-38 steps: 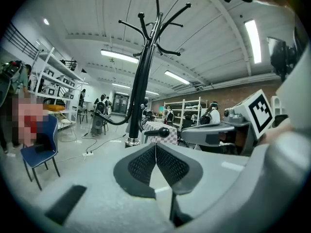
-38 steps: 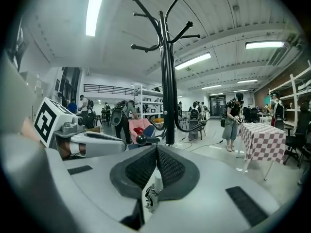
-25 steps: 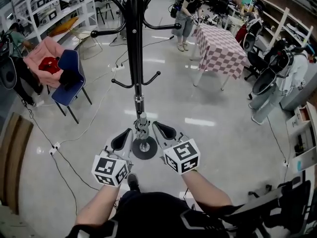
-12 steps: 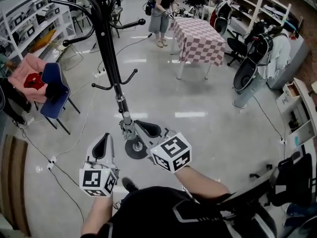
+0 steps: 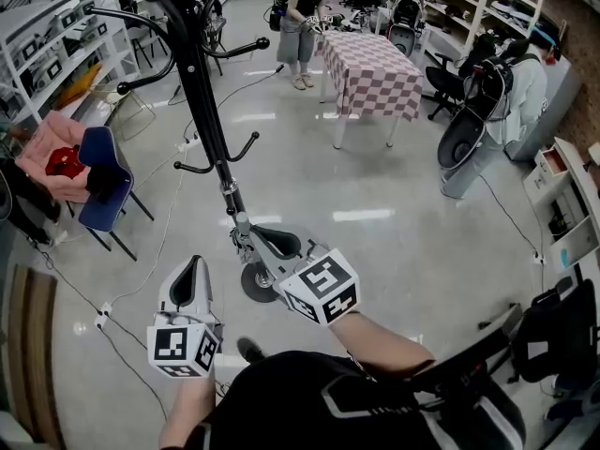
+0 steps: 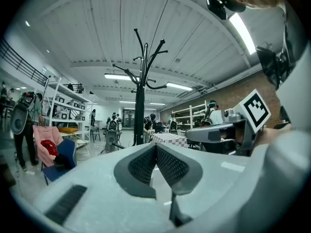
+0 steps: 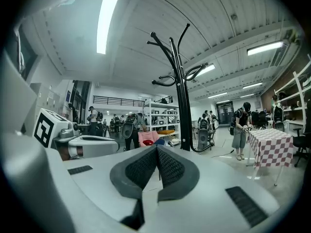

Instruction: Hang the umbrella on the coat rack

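The coat rack (image 5: 201,81) stands upright on the glossy floor (image 5: 394,223), just ahead of me. Both tongs are closed with nothing between them. The left tongs (image 5: 194,268) hang beside the rack's round base, and the right tongs (image 5: 265,242) are close by its lower pole.

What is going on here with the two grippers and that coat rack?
A person stands facing a black coat rack with a gripper in each hand. The left gripper and the right gripper are both held out toward the rack, each with its jaws shut on nothing. I can't make out an umbrella anywhere, and nothing hangs from the hooks that are in view.
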